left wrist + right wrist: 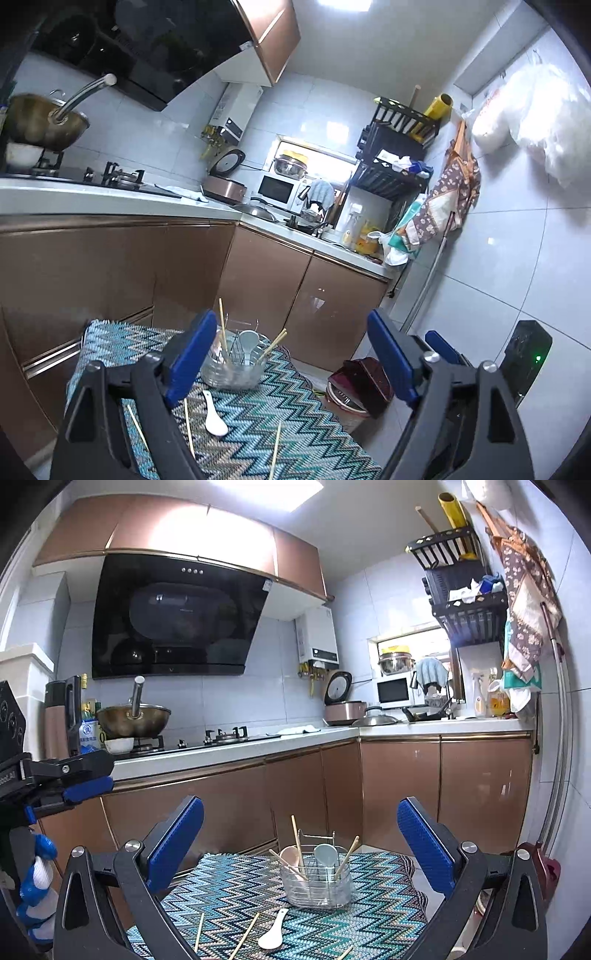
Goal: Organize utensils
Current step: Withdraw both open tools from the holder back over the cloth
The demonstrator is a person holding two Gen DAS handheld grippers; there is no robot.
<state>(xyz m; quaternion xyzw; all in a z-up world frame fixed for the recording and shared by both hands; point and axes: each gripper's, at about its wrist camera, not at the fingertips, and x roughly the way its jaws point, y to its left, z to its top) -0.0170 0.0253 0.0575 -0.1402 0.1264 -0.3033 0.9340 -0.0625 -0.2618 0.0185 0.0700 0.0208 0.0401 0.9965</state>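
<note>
Wok [133,722], microwave [393,691], rice cooker [345,710]

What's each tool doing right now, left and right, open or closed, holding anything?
Left tool: open, nothing between its pads.
Right tool: open wide, empty.

walls: white tile [229,698] | cabinets [399,786]: copper | ceiling light [273,487]: on

Black tools [299,834], blue ribbed pads [424,843], silver screws.
</note>
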